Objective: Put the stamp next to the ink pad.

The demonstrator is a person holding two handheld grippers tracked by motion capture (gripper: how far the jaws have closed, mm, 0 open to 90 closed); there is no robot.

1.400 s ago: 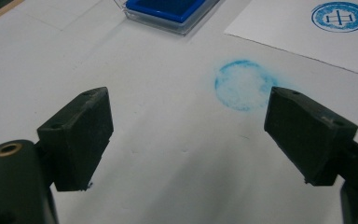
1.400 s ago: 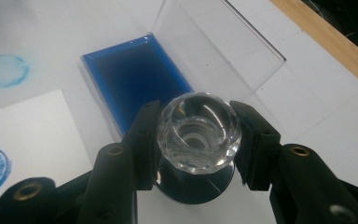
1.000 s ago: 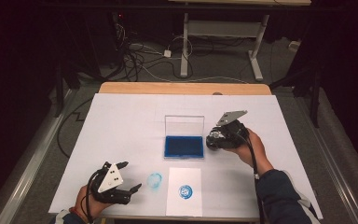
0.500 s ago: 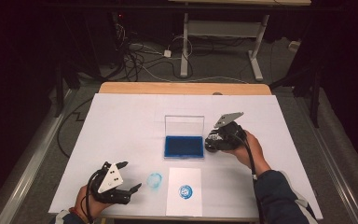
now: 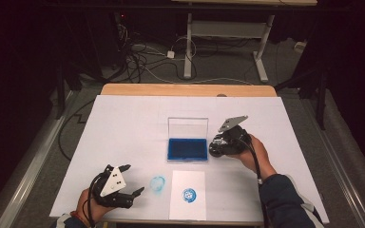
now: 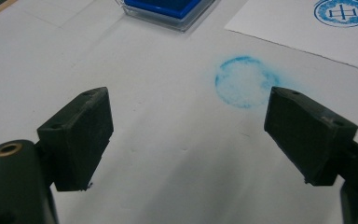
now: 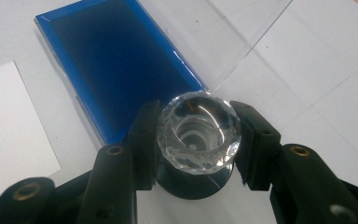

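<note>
two views matter. high view: right gripper (image 5: 215,148) holds the stamp (image 5: 214,151) beside the ink pad (image 5: 187,148); left gripper (image 5: 134,179) gapes, empty. right gripper view: jaws clamp the faceted clear handle (image 7: 198,131), probably hard, slippery; grip its flats.

stamp base (image 7: 193,184): mostly hidden beneath its clear knob, between the fingers
ink pad (image 7: 121,60): near corner covered by the fingers
printed mark (image 6: 344,9): cut off by the top edge
</note>
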